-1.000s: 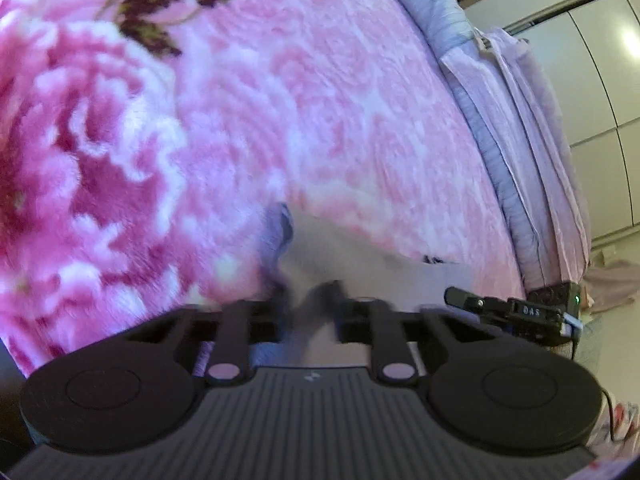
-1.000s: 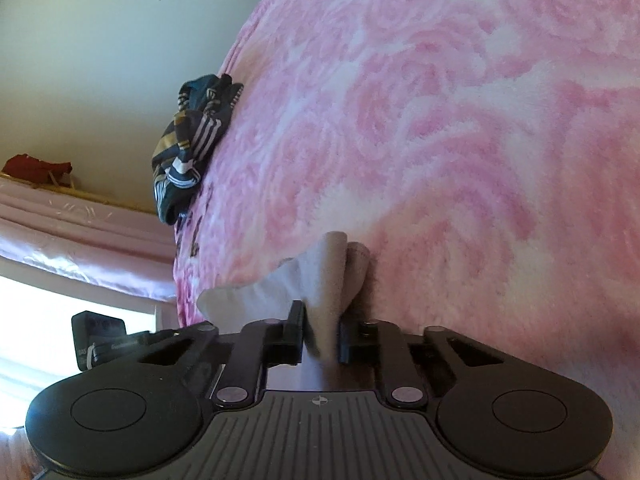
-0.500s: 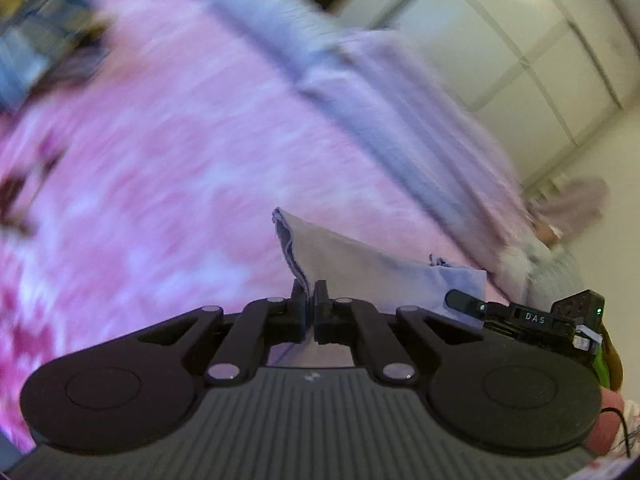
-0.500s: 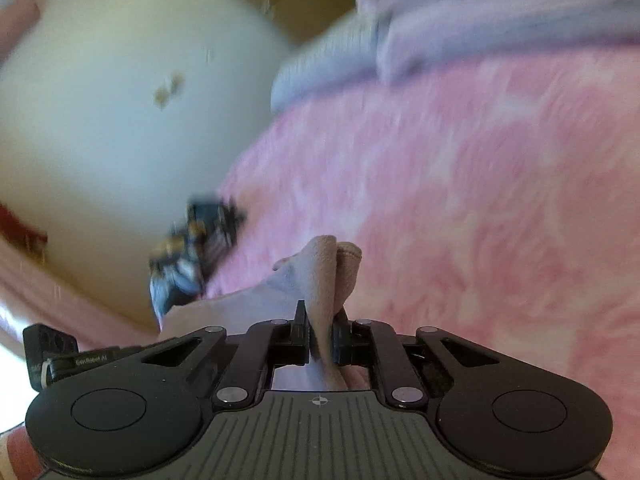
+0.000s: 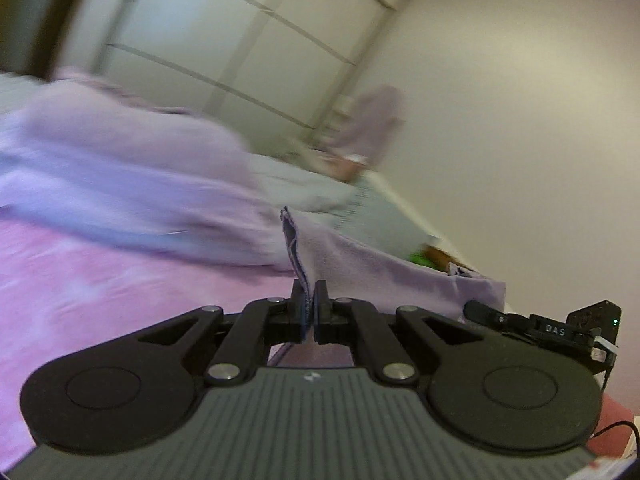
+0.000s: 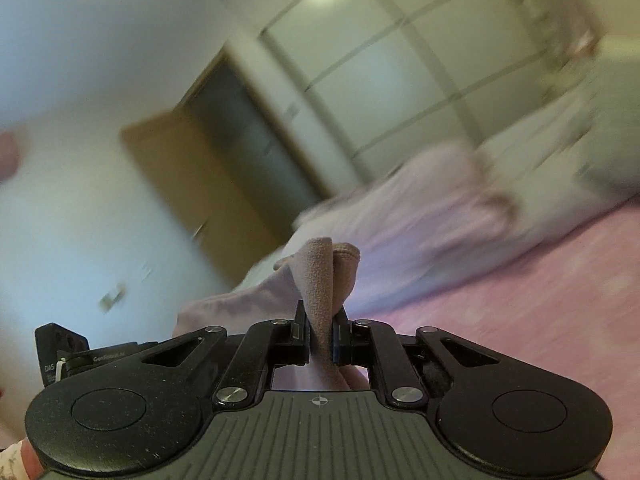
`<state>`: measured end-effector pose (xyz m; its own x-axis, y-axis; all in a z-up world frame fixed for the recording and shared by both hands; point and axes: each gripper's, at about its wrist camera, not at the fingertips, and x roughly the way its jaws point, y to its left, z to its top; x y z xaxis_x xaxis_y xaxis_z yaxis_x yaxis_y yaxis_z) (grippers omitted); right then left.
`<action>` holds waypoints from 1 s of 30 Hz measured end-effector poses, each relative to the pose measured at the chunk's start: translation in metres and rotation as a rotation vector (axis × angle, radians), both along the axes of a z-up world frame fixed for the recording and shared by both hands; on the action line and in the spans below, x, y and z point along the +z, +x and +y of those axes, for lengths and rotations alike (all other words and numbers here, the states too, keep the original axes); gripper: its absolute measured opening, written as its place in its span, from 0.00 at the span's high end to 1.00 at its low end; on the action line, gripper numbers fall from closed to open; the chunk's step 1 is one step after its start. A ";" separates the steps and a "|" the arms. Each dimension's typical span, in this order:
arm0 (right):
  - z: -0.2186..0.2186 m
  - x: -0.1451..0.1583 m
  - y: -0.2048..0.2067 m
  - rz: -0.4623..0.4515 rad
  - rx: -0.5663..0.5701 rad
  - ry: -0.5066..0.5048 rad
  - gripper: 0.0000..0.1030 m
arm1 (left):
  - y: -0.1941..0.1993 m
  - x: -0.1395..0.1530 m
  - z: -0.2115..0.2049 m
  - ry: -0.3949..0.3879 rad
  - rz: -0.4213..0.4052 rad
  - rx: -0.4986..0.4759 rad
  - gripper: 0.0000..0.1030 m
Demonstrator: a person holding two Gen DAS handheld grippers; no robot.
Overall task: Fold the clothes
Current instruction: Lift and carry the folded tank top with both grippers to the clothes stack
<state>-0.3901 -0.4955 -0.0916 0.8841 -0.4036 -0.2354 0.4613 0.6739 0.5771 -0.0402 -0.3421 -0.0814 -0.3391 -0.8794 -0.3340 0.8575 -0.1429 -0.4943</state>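
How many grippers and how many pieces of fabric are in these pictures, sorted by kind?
Grippers: 2, left gripper and right gripper
Held garment: 1, pale lilac cloth
Bedding: 2, pink blanket and folded lilac quilt
Total: 5

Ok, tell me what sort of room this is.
Most likely a bedroom: a pink blanket spread over a bed, lilac bedding bunched at its far end, and a tall panelled wardrobe along the wall.

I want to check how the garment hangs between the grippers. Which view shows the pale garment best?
The left wrist view: the garment stretches as a flat sheet from the left gripper toward the other one. The right wrist view shows mostly a bunched fold pinched in the right gripper.
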 end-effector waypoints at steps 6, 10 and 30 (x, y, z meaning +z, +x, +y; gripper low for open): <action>-0.048 0.040 -0.149 -0.002 -0.233 -0.063 0.94 | -0.154 0.017 -0.110 -0.051 0.029 -0.198 0.99; -0.107 0.058 -0.240 0.020 -0.285 -0.074 0.94 | -0.261 0.018 -0.177 -0.042 0.067 -0.222 0.99; -0.403 0.077 -0.451 -0.001 -0.291 0.058 0.94 | -0.495 0.039 -0.380 0.016 0.010 -0.158 0.99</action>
<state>-0.8413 -0.8988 -0.0149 0.7337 -0.6256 -0.2652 0.6297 0.4792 0.6114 -0.5349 -0.7219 -0.0419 -0.4761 -0.8095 -0.3436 0.8200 -0.2674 -0.5061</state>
